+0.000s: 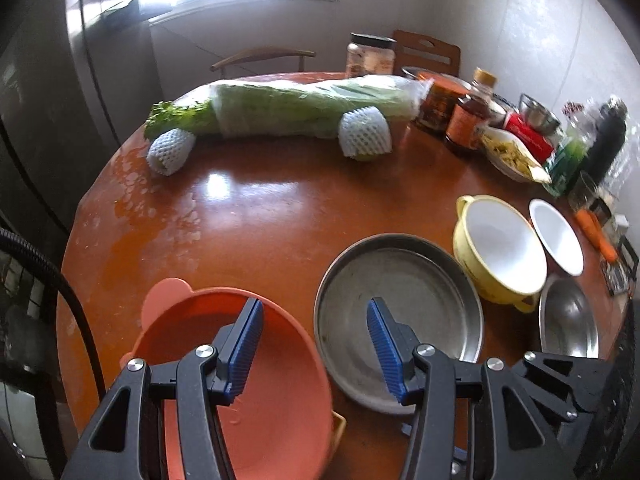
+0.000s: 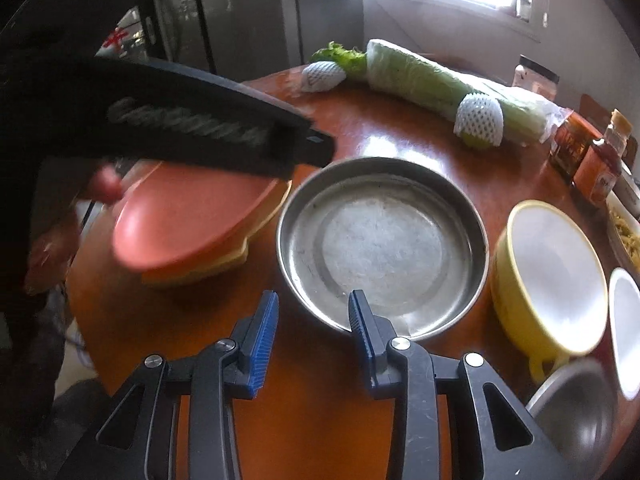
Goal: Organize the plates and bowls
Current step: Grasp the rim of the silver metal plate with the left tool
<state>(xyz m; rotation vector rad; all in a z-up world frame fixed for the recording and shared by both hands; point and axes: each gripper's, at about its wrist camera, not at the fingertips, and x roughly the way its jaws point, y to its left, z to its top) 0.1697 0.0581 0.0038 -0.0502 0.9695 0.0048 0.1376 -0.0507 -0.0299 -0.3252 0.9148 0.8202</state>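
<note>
A salmon-pink bowl [image 1: 256, 380] sits beside a dull grey metal pan [image 1: 400, 320]. The yellow pot [image 1: 500, 248] is white inside. The tabletop [image 1: 260, 220] is glossy reddish-brown. White netted sleeves [image 1: 365, 132] wrap green vegetables [image 1: 304, 108].

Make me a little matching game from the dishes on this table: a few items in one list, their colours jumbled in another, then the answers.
Things:
1. wide flat pan
2. two-handled bowl
3. bowl with ear-like tabs
4. netted sleeve near the leafy end of the greens

Colours:
A. pinkish orange
B. white foam mesh
C. bare grey metal
D. yellow outside, white inside

Pairs: 1-C, 2-D, 3-A, 4-B
</note>
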